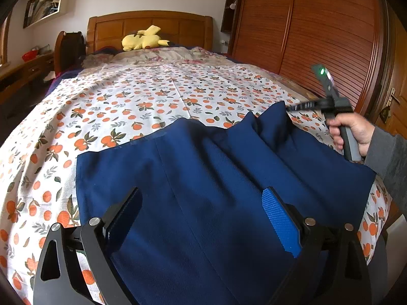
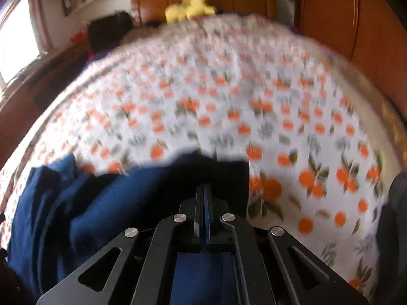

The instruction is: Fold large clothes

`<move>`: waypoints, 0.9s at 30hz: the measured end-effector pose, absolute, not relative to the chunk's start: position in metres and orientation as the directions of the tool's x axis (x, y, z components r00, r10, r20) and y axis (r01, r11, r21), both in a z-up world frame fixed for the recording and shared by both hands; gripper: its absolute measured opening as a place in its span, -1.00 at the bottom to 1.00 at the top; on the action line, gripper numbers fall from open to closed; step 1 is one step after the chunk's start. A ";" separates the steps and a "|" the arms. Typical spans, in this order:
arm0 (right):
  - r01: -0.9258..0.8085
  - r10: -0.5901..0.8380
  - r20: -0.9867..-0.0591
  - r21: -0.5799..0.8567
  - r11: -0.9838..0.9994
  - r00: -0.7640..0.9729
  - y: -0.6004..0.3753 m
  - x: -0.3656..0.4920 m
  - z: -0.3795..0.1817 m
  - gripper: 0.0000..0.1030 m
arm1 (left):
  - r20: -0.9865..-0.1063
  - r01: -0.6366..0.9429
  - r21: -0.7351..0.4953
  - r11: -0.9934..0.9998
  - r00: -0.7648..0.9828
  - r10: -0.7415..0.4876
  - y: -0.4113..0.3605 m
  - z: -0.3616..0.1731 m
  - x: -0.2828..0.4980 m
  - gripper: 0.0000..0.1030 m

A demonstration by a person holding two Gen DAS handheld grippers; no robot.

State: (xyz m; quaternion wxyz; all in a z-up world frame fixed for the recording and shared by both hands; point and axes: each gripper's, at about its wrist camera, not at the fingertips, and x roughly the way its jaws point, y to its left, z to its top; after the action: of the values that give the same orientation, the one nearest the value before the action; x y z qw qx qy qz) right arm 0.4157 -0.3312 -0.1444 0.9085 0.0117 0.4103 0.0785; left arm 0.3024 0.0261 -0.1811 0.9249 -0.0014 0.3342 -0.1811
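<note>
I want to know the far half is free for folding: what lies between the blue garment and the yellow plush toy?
Only orange-print bedsheet, then rumpled floral bedding beneath the toy; left wrist view shows it.

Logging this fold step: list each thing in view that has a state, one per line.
Navy garment: spread on the bed, far right corner lifted.
Left gripper: open, over the garment.
Right gripper: shut on the garment's corner.
Orange-print bedsheet: spread, lightly wrinkled.
Yellow plush toy: lying by the headboard.
Wardrobe doors: closed.
</note>
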 end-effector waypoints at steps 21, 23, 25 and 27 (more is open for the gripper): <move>-0.034 0.106 -0.858 0.103 0.994 0.503 -0.342 0.445 -0.189 -0.95 | -0.628 0.337 -0.113 0.935 0.704 -0.330 0.025 -0.185 0.305 0.86; -0.067 0.093 -0.805 0.067 0.996 0.586 -0.337 0.437 -0.168 -0.96 | -0.628 0.337 -0.111 0.935 0.705 -0.329 0.025 -0.185 0.304 0.86; -0.041 0.049 -0.725 0.028 0.999 0.687 -0.337 0.427 -0.141 -0.97 | -0.628 0.338 -0.109 0.935 0.706 -0.328 0.025 -0.185 0.304 0.86; 0.048 -0.053 -0.710 -0.028 0.998 0.703 -0.341 0.428 -0.130 -0.95 | -0.626 0.339 -0.106 0.935 0.708 -0.327 0.025 -0.185 0.303 0.86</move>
State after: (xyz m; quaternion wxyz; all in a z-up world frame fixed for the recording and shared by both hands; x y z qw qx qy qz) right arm 0.4282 -0.3413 -0.1302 0.9227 -0.0035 0.3846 -0.0275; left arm 0.3030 0.0250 -0.1849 0.9239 0.0084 0.3373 -0.1801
